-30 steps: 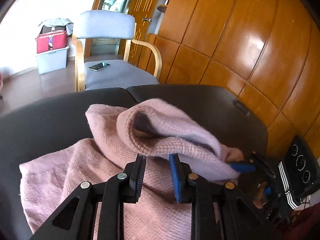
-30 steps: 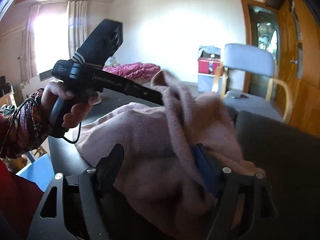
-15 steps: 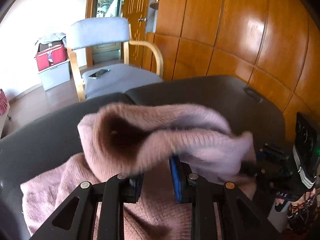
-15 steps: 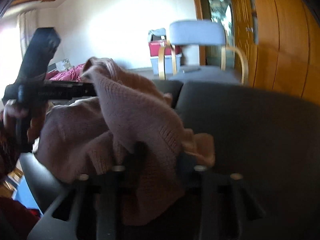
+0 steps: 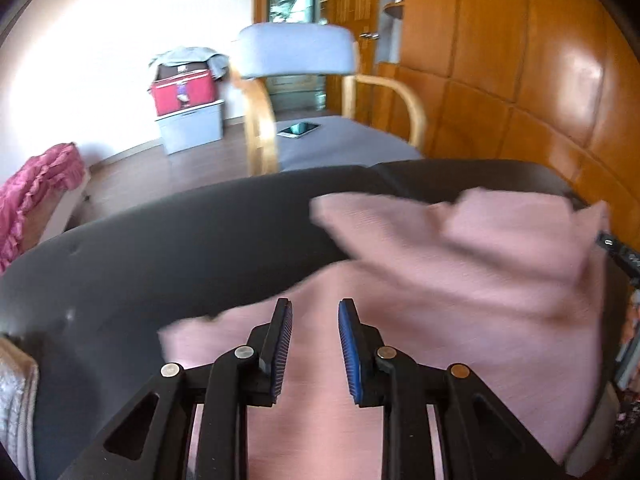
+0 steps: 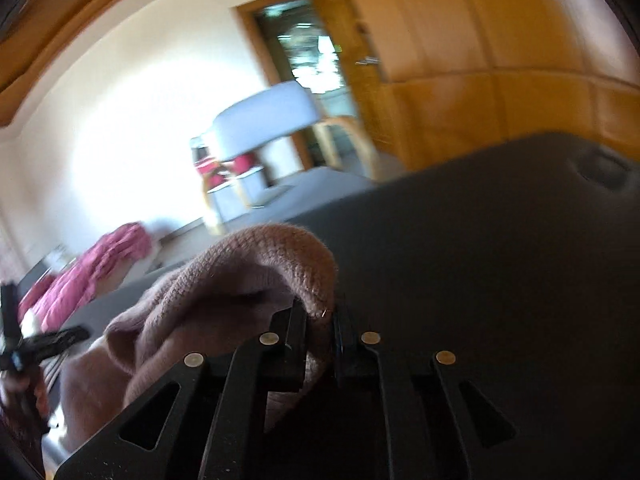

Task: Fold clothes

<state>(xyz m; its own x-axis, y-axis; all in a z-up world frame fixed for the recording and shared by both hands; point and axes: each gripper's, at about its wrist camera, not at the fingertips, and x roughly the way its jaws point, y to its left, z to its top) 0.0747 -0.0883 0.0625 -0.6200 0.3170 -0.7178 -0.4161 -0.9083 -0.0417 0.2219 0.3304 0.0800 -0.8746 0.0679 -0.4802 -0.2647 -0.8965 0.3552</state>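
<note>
A pink knitted sweater point(image 5: 460, 272) lies crumpled on the dark padded table point(image 5: 180, 240). My left gripper point(image 5: 314, 308) hovers over the sweater's near flat part, its blue pads a little apart with nothing between them. In the right wrist view my right gripper point(image 6: 320, 312) has a rolled fold of the sweater point(image 6: 248, 268) between its jaws, which are closing and pinch the knit. The right gripper's body shows at the right edge of the left wrist view point(image 5: 616, 248). A hand holds the left gripper point(image 6: 40, 346) at the far left, blurred.
Beyond the table point(image 6: 480, 240) stands a wooden armchair point(image 5: 296, 48) with a phone point(image 5: 298, 129) on its seat. A red bag point(image 5: 184, 90) sits on a grey box point(image 5: 192, 128) by the wall. A pink blanket point(image 5: 36, 192) lies left. Wood panelling point(image 5: 520, 60) runs along the right.
The right jaws went from wide apart to pinched on a fold and carried it right while the wrist rolled. The raised fold has left the left gripper, which now tilts lower over flat cloth.
</note>
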